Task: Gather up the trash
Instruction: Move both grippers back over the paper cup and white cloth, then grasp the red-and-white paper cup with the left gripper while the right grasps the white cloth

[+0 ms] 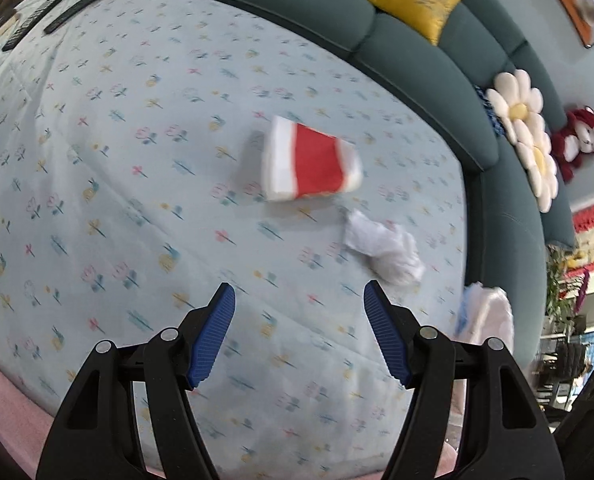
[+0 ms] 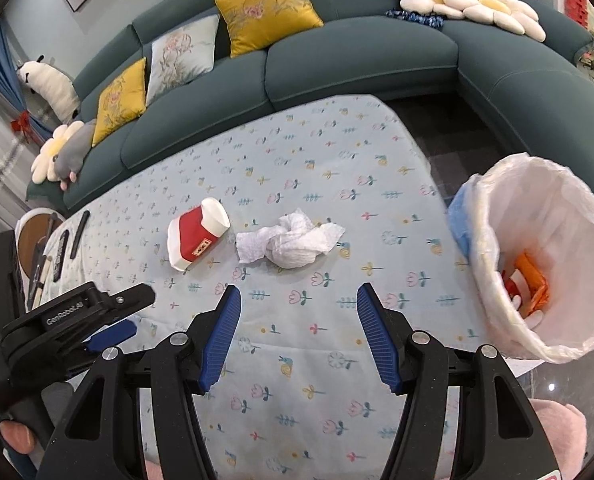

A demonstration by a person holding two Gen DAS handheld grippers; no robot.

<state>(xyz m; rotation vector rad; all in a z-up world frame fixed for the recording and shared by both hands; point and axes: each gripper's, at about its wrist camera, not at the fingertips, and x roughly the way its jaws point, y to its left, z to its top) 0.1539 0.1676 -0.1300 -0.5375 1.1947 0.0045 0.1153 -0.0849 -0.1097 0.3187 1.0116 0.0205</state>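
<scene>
Right wrist view: crumpled white paper tissue [image 2: 291, 246] lies mid-frame on the desk [image 2: 377, 168], straight ahead of the open, empty right tool [image 2: 299, 292], with the squashed red-and-white paper cup [image 2: 195, 240] to its left.

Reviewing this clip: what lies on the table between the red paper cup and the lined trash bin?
The crumpled white tissue lies between the red paper cup and the lined trash bin, on bare floral tablecloth. The right wrist view shows it clearly.

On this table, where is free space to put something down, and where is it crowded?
Free: the near strip of the tablecloth under the right tongs, and the far half toward the sofa. Crowded: the middle, where the paper cup and crumpled tissue lie, and the left end with the remotes.
</scene>
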